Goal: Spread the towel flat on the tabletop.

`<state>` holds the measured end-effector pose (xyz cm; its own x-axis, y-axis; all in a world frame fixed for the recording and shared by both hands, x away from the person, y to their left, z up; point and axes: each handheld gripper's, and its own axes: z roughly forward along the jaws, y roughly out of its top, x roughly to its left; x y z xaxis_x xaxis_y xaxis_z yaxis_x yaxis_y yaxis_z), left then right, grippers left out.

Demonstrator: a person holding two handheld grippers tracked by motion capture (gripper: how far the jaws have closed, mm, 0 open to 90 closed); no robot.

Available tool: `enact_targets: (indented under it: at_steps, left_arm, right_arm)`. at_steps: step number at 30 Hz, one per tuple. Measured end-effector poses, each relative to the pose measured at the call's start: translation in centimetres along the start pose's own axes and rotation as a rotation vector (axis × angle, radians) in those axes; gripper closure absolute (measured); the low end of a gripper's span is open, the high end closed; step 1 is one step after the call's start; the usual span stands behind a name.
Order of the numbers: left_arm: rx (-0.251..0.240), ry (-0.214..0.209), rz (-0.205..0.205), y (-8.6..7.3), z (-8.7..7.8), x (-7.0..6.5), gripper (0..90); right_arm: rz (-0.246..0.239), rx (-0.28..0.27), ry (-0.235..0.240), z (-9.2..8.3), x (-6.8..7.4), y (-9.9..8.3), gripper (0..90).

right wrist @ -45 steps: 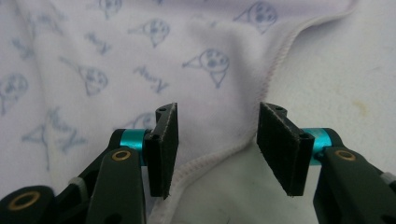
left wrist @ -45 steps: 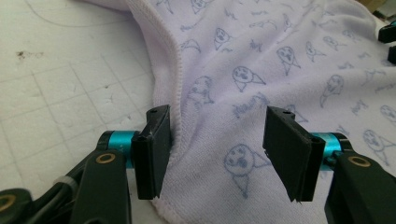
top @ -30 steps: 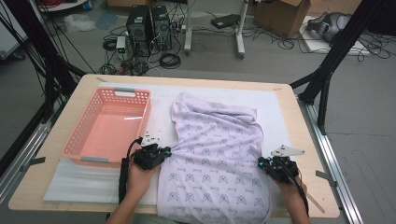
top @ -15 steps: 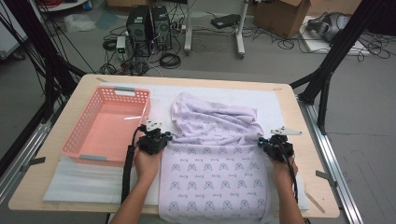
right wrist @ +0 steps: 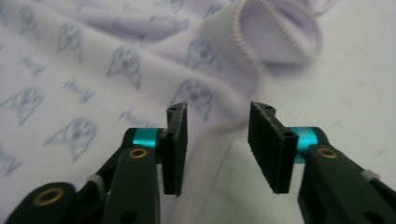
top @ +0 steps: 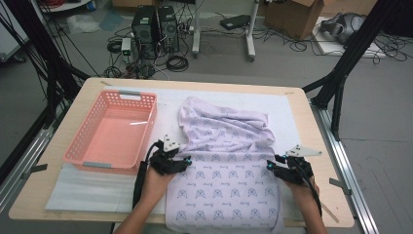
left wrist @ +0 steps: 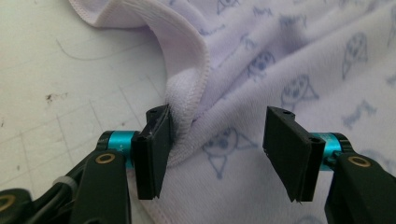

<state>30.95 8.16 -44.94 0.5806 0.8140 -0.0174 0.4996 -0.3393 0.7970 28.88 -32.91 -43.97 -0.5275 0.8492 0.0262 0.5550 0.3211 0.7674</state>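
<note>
Both jaws have just been opening: the left hand-held gripper (top: 186, 159) and the right hand-held gripper (top: 271, 165) are standing apart over the folded lavender cloth (top: 224, 165), whose hems are lying loosely between the jaws, unpinched. To finish this fold well, each should be backing straight off outward along the table (top: 311, 126), lifting clear so no pad is dragging the hem back open.

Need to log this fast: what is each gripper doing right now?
Left gripper: jaws just opened, cloth edge lies loose between them.
Right gripper: jaws just opened, cloth hem between them, not pinched.
</note>
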Motion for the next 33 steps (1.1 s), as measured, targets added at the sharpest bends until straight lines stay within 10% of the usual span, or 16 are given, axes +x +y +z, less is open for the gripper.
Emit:
enact_targets:
  at_steps: [5, 12, 16, 23, 25, 33]
  left_arm:
    - [-0.01, 0.041, 0.052, -0.8, -0.8, -0.8, 40.3]
    - [0.028, 0.046, -0.076, -1.9, -2.1, -0.6, 26.9]
    - [0.021, 0.016, -0.059, -2.4, -2.8, -0.6, 29.0]
    - [0.026, -0.068, -0.099, -2.4, -3.2, 0.9, 86.0]
    - [0.019, 0.019, -0.057, -1.6, -2.8, 1.0, 86.4]
    - [-0.063, 0.193, -0.137, 1.2, -1.5, 2.7, 86.5]
  right_arm:
    - [-0.054, 0.044, 0.036, -1.0, 1.1, -1.8, 51.4]
    - [-0.028, 0.038, 0.063, -1.7, 1.3, -2.6, 53.0]
    - [-0.051, 0.039, 0.062, -1.7, 1.4, -2.6, 60.4]
    - [-0.072, 0.05, 0.108, -1.6, 1.7, -2.2, 86.2]
    - [-0.055, 0.035, 0.104, -1.3, 1.6, -2.0, 86.6]
    - [0.048, -0.129, 0.062, -0.1, 0.6, -0.2, 86.5]
